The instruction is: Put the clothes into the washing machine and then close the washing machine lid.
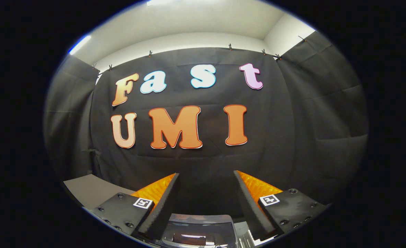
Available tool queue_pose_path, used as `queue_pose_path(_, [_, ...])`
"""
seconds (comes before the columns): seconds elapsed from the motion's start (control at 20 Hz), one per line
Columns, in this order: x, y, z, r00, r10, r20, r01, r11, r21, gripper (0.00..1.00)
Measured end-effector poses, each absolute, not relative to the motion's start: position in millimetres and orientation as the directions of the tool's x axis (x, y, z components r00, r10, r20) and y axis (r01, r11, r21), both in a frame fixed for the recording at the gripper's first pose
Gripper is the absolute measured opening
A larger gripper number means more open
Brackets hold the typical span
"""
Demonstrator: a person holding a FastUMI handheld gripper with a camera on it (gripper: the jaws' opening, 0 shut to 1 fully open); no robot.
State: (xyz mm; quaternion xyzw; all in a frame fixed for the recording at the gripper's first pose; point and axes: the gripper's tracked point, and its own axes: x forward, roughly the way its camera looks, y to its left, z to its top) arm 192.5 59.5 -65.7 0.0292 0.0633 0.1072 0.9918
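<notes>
Black booth cloth beyond the gripper (206,179) (fingers apart, empty).

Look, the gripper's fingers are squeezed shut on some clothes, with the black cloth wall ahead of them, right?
Not quite. In the gripper view the gripper is open: its two fingers stand well apart with nothing between them. No clothes are held. The rest is right: the black cloth wall is ahead of the fingers. A glossy dark surface lies below them.
</notes>
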Motion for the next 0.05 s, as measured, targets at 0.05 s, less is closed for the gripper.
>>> queue_pose_path(0.05, [191.3, 59.6, -66.4, 0.969, 0.216, -0.119, -0.208, 0.975, 0.073, 0.97])
